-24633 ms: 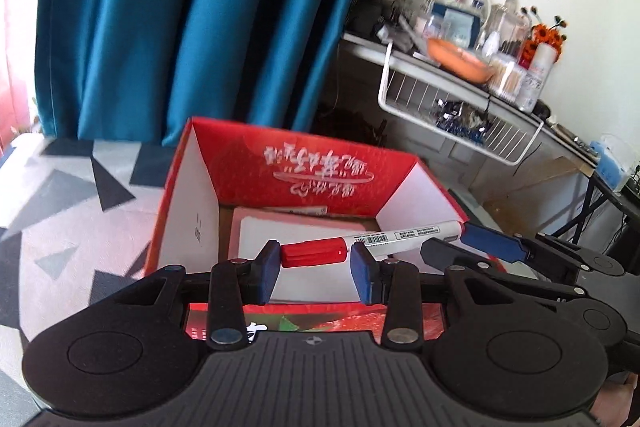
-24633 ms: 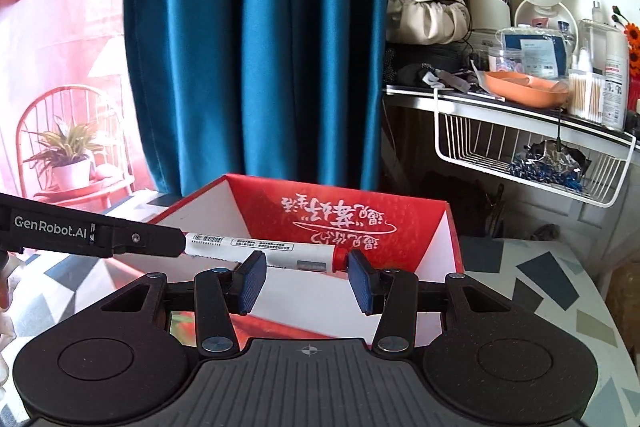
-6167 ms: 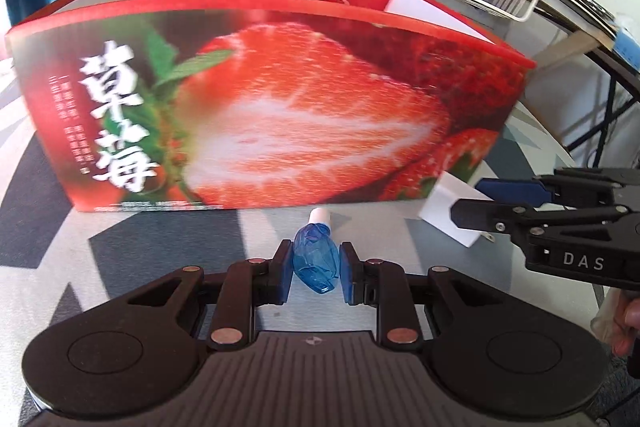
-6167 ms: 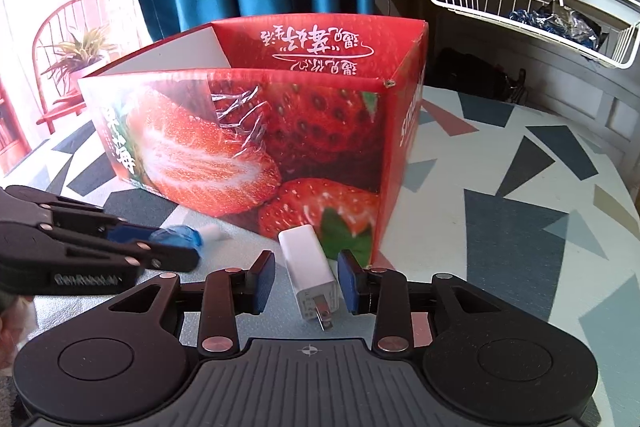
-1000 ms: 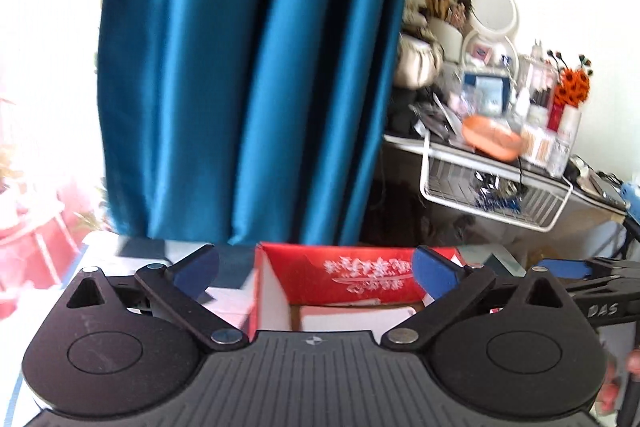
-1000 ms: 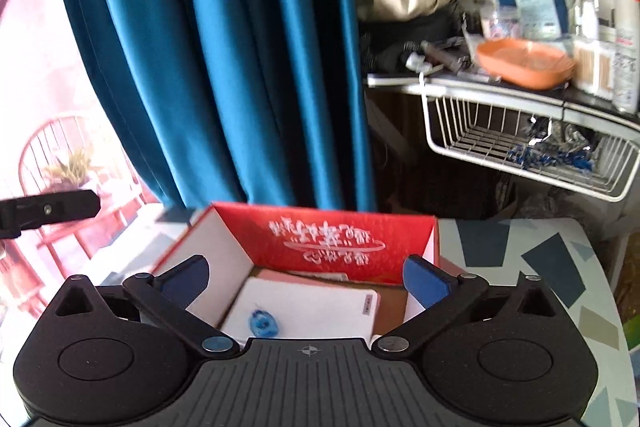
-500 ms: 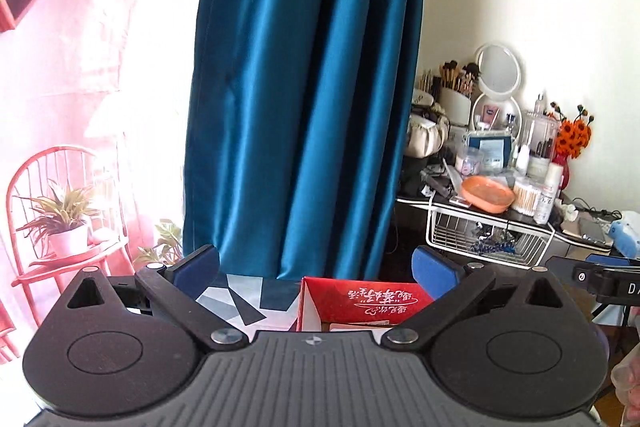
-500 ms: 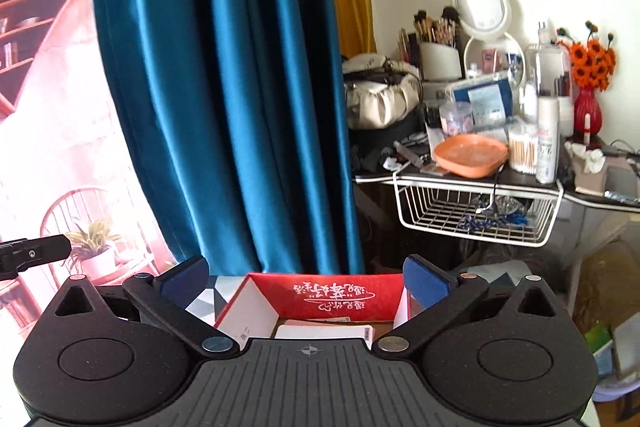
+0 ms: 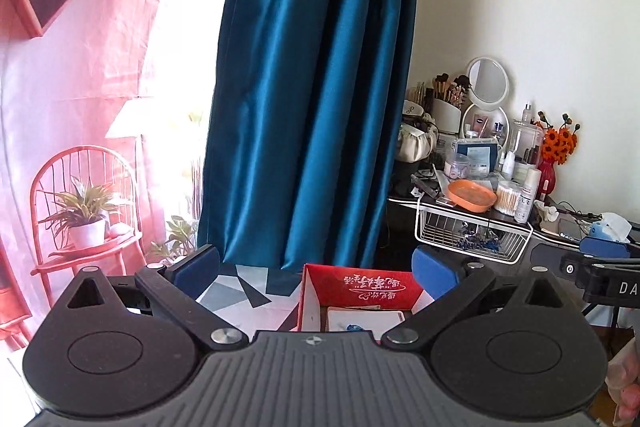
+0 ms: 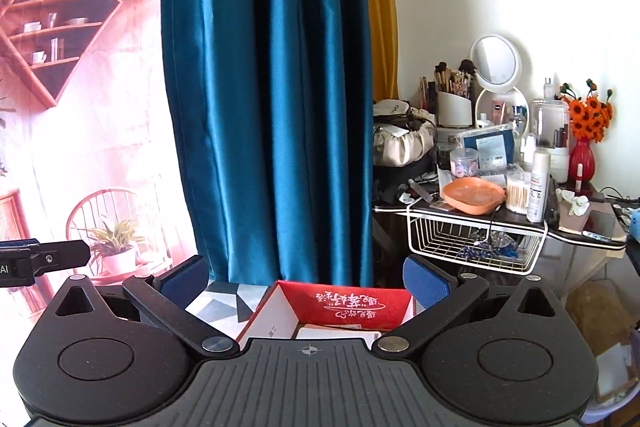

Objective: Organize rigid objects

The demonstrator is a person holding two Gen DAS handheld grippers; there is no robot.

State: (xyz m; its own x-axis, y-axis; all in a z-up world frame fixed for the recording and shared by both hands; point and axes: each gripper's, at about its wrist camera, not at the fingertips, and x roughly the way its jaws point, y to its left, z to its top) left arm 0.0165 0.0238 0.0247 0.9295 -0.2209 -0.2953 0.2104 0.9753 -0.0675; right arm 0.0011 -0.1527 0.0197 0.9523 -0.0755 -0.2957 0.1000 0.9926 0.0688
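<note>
The red strawberry box (image 9: 360, 283) stands open on the patterned table, far below and ahead; it also shows in the right wrist view (image 10: 352, 301). Inside lie a white card (image 9: 362, 319) and a small blue object (image 9: 354, 327). My left gripper (image 9: 316, 263) is open wide and empty, raised high above the box. My right gripper (image 10: 306, 273) is open wide and empty, also high above it. The right gripper's side shows at the right edge of the left wrist view (image 9: 592, 259). The left gripper's side shows at the left edge of the right wrist view (image 10: 36, 259).
A teal curtain (image 9: 312, 99) hangs behind the table. A cluttered vanity shelf (image 10: 500, 203) with a wire basket (image 10: 472, 247), orange dish and mirror stands at the right. A red chair with a plant (image 9: 86, 215) is at the left.
Both grippers have risen and pulled back from the box, which now looks smaller and lower. Both stay open and empty.
</note>
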